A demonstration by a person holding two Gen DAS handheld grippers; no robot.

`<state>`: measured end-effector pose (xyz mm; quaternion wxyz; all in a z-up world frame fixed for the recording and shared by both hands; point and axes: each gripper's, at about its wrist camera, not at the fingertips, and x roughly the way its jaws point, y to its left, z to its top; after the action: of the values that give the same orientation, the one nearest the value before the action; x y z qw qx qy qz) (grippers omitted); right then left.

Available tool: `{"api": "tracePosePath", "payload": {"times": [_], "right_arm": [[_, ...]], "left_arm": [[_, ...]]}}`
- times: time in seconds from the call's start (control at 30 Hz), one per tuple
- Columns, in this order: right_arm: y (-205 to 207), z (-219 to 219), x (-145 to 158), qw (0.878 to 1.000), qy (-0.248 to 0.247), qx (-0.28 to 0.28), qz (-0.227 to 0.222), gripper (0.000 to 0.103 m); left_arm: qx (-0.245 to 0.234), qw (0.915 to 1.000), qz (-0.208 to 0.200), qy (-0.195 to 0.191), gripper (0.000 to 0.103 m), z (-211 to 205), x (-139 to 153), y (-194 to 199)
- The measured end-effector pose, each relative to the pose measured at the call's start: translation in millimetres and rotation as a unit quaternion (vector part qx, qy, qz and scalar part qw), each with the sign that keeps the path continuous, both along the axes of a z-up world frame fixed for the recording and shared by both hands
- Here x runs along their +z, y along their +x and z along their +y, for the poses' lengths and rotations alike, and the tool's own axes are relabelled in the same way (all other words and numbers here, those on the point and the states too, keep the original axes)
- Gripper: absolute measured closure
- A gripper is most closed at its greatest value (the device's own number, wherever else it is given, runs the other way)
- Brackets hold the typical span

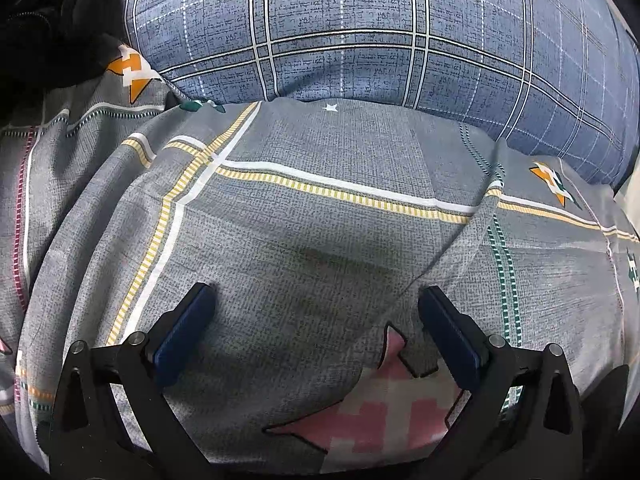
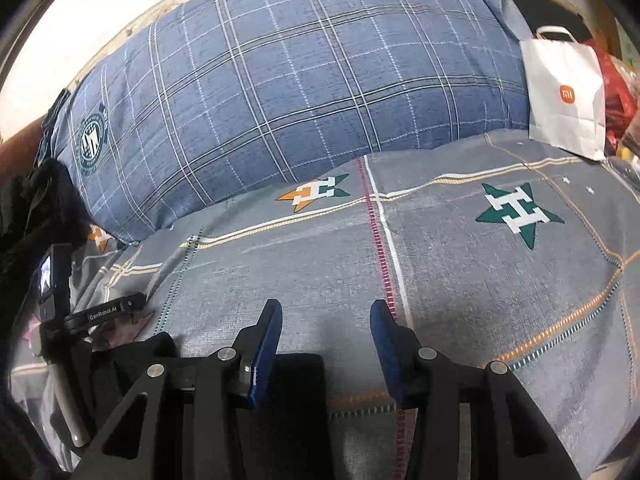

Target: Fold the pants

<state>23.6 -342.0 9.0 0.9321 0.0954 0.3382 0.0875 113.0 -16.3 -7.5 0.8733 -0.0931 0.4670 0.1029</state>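
A heap of black cloth, likely the pants (image 1: 56, 20), lies at the far left of the bed; it also shows at the left edge of the right wrist view (image 2: 36, 208). My left gripper (image 1: 316, 300) is open and empty, low over the grey patterned bedsheet (image 1: 320, 240). My right gripper (image 2: 326, 314) is open and empty, also over the sheet (image 2: 460, 280). The left gripper's body (image 2: 72, 320) shows at the lower left of the right wrist view. A dark patch of cloth (image 2: 300, 376) lies just under the right gripper; what it is I cannot tell.
A big blue plaid pillow (image 1: 360, 32) lies across the far side of the bed (image 2: 300, 80). A white paper bag (image 2: 564, 96) stands at the far right with red bags (image 2: 616, 92) behind it.
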Motion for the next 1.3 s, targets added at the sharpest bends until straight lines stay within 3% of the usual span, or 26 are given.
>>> {"api": "tracePosePath", "payload": {"times": [0.3,0.83,1.3], "right_arm": [[2,-13,-2,0.999,0.037,-0.010,0.014,0.059],[4,-11,-5,0.999,0.041,-0.013,0.021,0.059],[15,-20,-21,0.994,0.076,-0.064,0.053,0.059]], "left_arm": [[0.000,1.0000,0.000,0.000,0.000,0,0,0],[0.000,1.0000,0.000,0.000,0.000,0,0,0],[0.001,1.0000,-0.001,-0.001,0.000,0,0,-1]]}}
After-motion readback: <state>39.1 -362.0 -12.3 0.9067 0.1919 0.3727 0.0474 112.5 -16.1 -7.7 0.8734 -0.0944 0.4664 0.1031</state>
